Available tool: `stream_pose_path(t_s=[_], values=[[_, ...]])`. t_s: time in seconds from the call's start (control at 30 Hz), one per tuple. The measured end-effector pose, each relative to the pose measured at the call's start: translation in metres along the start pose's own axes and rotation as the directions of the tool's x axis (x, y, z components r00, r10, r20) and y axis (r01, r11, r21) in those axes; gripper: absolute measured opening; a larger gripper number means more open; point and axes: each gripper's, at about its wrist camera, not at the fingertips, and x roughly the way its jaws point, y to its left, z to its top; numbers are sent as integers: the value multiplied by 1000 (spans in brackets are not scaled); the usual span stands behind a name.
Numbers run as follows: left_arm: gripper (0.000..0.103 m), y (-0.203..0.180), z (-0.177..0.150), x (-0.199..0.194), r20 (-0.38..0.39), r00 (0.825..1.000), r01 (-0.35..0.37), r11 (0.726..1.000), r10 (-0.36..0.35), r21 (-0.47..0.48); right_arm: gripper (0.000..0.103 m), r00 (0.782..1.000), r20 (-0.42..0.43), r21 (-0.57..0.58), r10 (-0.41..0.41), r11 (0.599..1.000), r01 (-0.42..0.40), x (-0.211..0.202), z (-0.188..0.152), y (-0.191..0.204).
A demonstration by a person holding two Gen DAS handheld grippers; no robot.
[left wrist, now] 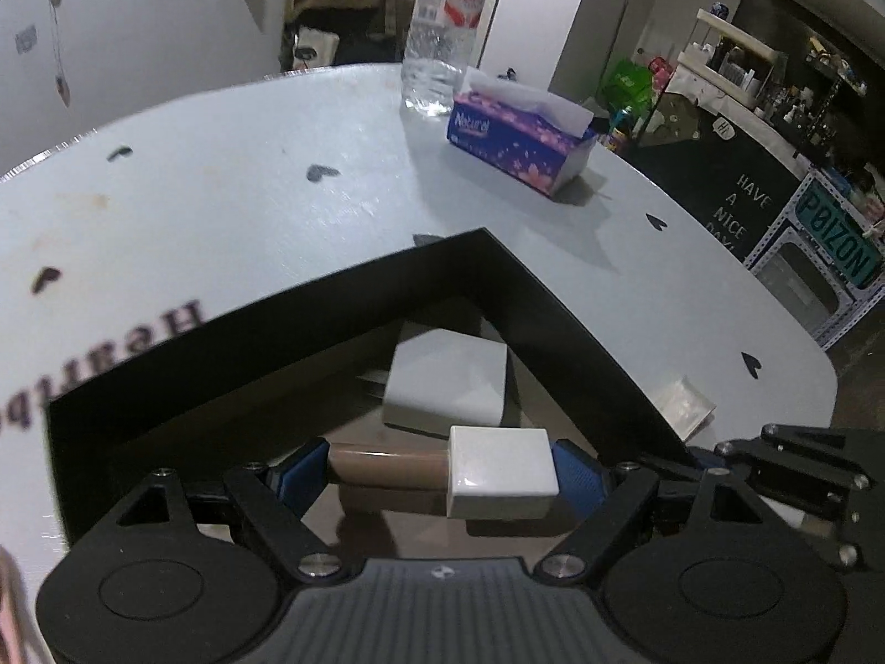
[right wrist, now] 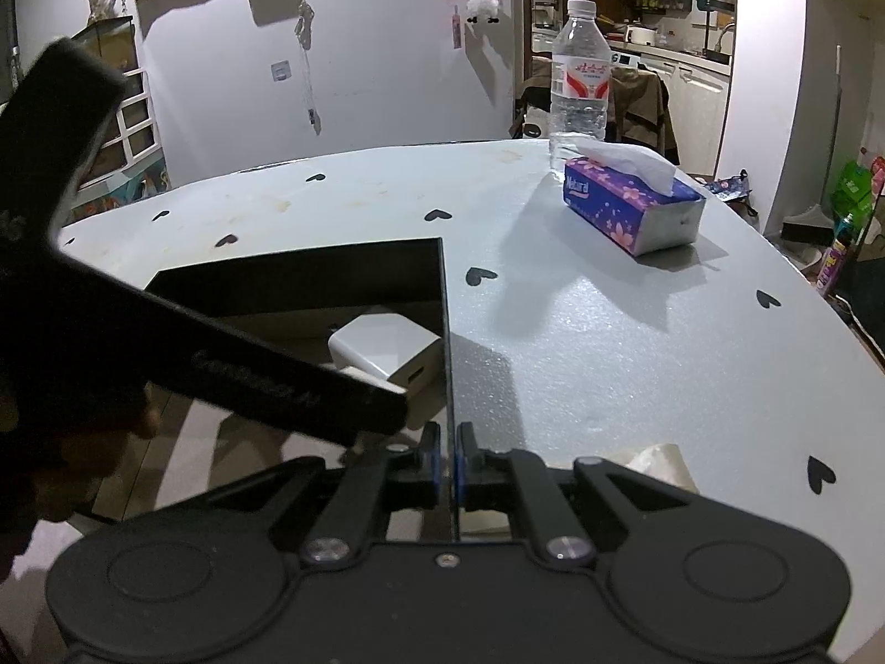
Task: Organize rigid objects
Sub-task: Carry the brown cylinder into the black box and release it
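Black walls of an open box (left wrist: 310, 326) rise from the pale desk (left wrist: 232, 188), which is dotted with small dark hearts. In the left wrist view the left claw (left wrist: 442, 470) hangs over the near part of this box, its blue pads clamped on a small item: a brown tube (left wrist: 387, 467) with a white cap (left wrist: 500, 470), held crosswise, tube end to the left and cap to the right. Beyond it, toward the far corner inside the box, lies a white block (left wrist: 448, 382) on the box floor. Just outside the right wall of the box, a small clear wrapper (left wrist: 683, 404) lies on the desk. At the lower right edge of this view, the black linkage of the other tool meets the near end of that right wall.

In the right wrist view the right claw (right wrist: 448, 470) is pinched on the thin right wall of the box (right wrist: 447, 365), one pad on each side of the wall at its near end. The body of the left tool crosses the left of this view as a dark bar and hides part of the box inside. The white block (right wrist: 387, 346) shows past it, close to the right wall.

Farther right, well apart from the box, a purple tissue box (right wrist: 630, 205) sits on the far side of the desk, with a clear water bottle (right wrist: 581, 77) standing upright just behind it.
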Motion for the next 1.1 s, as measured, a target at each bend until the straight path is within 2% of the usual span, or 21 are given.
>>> stream_pose_path(t_s=[0.17, 0.27, 0.63, 0.87, 1.1], values=[[86, 5, 5, 11, -24, 997, 66, 996, -68, -56, 7, 1000, -1, -1, 0, 1000, 0, 0, 0, 1], [94, 7, 6, 12, -28, 995, 90, 993, -93, -78, 7, 1000, -2, -1, -1, 1000, 1, 1, 0, 1], [97, 10, 5, -2, -9, 995, 96, 991, -97, -89, 7, 1000, -7, 5, -2, 1000, 2, 1, 1, 0], [100, 9, -3, -29, 41, 995, 97, 993, -95, -64, 7, 1000, -6, 6, -1, 1000, 1, 1, 1, 0], [102, 5, -18, -60, 107, 992, 64, 998, -62, -19, 7, 1000, -4, 10, 2, 1000, -2, 1, 0, -1]])
